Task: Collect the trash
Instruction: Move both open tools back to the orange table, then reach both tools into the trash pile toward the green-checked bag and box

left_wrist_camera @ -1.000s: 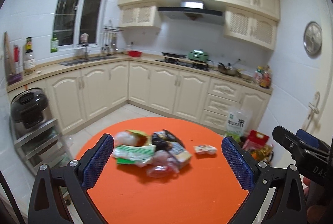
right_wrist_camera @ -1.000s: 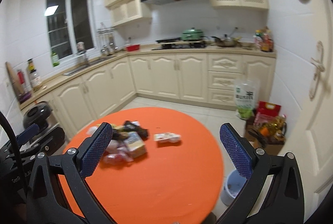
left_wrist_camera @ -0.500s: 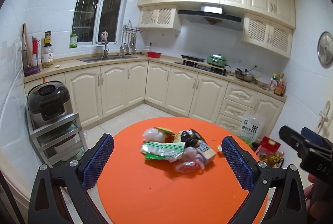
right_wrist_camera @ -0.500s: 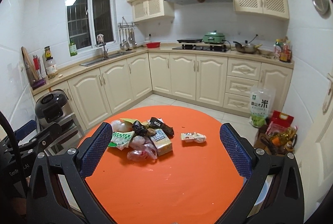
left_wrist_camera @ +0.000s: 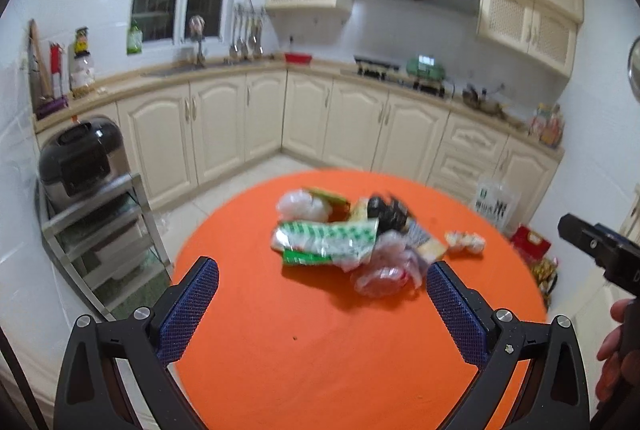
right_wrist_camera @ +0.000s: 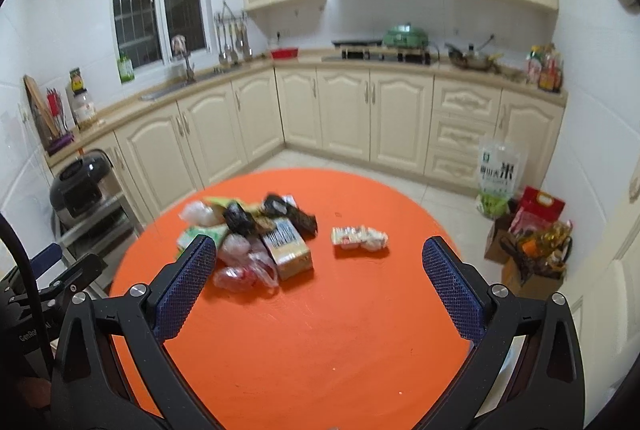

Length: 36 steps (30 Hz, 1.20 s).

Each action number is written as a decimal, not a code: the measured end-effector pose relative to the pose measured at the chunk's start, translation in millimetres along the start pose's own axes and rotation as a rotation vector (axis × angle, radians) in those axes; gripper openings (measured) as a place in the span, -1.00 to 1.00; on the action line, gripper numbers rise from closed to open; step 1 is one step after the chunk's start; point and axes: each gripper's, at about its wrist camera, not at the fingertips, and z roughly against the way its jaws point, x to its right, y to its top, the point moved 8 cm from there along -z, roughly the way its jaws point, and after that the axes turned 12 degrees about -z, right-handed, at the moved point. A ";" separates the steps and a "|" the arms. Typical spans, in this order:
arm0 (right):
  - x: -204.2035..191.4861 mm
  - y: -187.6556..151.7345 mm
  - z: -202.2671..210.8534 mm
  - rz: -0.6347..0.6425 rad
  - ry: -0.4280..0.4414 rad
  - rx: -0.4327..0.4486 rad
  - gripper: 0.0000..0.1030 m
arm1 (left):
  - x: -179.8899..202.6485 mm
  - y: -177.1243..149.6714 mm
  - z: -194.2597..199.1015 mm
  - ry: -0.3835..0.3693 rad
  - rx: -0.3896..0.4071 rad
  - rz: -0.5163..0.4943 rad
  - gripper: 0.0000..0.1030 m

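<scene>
Both views are blurred. The left gripper (left_wrist_camera: 320, 306) and right gripper (right_wrist_camera: 320, 288) hang above the near part of the orange table (right_wrist_camera: 304, 342), jaws spread wide and empty. Bare tabletop lies beneath them. Beyond, the trash pile (right_wrist_camera: 256, 234) sits mid-table, one wrapper (right_wrist_camera: 359, 237) lying apart to its right; labels unreadable.

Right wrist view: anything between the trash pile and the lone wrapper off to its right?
No. In the right wrist view, only bare orange table separates the trash pile from the lone wrapper.
</scene>
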 end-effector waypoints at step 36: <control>-25.3 -53.9 -216.9 0.160 0.081 -0.381 0.17 | -59.2 125.3 -324.3 -0.119 -0.260 0.468 0.58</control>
